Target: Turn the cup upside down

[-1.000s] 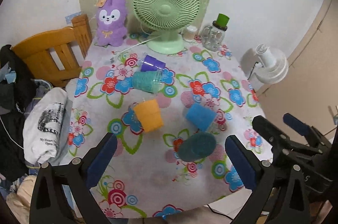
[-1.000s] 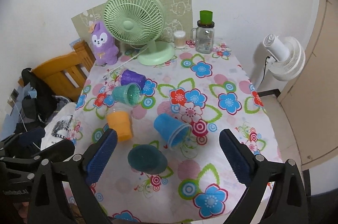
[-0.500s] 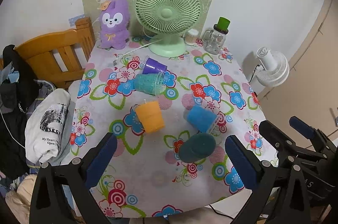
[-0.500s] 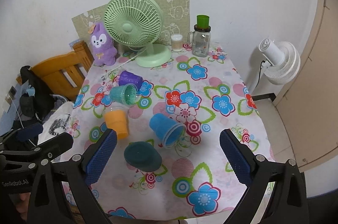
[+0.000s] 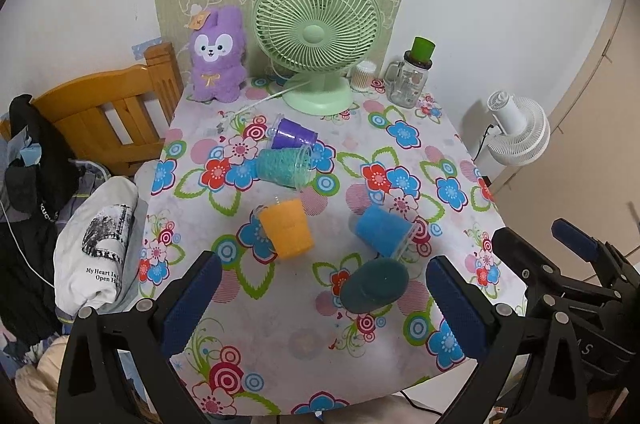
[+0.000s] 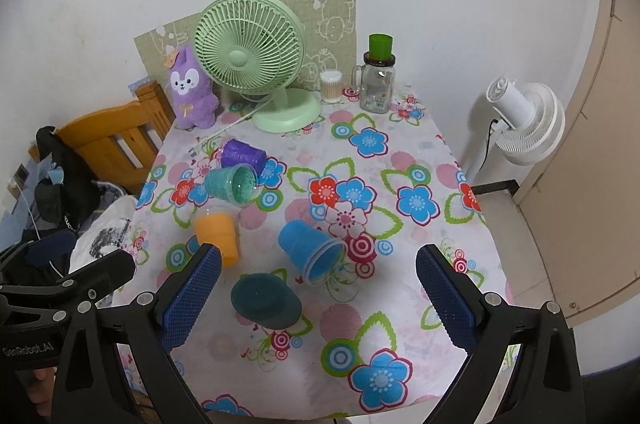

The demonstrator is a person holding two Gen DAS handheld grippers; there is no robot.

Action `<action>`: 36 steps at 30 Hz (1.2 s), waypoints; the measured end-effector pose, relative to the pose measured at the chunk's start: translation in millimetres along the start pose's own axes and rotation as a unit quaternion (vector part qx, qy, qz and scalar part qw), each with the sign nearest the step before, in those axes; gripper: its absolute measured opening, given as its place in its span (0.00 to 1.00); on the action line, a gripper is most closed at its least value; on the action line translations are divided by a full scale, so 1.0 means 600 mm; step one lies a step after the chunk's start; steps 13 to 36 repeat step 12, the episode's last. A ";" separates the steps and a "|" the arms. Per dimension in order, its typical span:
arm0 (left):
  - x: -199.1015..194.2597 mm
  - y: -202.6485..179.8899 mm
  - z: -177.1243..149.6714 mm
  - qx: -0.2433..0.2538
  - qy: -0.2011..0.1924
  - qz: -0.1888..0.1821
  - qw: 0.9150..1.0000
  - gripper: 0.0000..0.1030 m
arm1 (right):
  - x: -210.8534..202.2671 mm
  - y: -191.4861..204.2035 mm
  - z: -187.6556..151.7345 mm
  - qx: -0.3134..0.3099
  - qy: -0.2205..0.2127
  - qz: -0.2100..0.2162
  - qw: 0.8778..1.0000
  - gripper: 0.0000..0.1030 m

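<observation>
Several plastic cups lie on their sides on the floral tablecloth (image 5: 280,320): a purple cup (image 5: 294,133), a teal cup (image 5: 284,167), an orange cup (image 5: 286,228), a blue cup (image 5: 382,230) and a dark teal cup (image 5: 374,286). They also show in the right wrist view: purple (image 6: 243,152), teal (image 6: 232,182), orange (image 6: 218,234), blue (image 6: 310,250), dark teal (image 6: 264,300). My left gripper (image 5: 320,300) is open and empty above the table's near edge. My right gripper (image 6: 318,298) is open and empty, held high over the near side.
A green desk fan (image 5: 318,35), a purple plush toy (image 5: 218,53), a glass jar with a green lid (image 5: 412,75) and a small white container (image 5: 362,75) stand at the back. A wooden chair (image 5: 108,111) with clothes is left. A white floor fan (image 5: 518,127) is right.
Both grippers have drawn back and risen a little, so the table looks smaller and farther. The cups have not moved. Both grippers stay open.
</observation>
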State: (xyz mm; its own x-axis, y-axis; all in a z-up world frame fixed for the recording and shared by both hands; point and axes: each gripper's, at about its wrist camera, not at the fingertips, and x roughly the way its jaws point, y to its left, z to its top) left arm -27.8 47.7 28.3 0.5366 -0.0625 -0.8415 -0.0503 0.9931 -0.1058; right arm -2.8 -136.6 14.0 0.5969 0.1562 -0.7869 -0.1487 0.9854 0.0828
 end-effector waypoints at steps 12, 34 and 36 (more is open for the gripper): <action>0.000 0.001 0.003 -0.002 0.004 0.001 1.000 1.00 | 0.005 0.002 0.002 -0.002 0.003 -0.002 1.000 0.96; 0.000 0.001 0.003 -0.002 0.004 0.001 1.000 1.00 | 0.005 0.002 0.002 -0.002 0.003 -0.002 1.000 0.96; 0.000 0.001 0.003 -0.002 0.004 0.001 1.000 1.00 | 0.005 0.002 0.002 -0.002 0.003 -0.002 1.000 0.96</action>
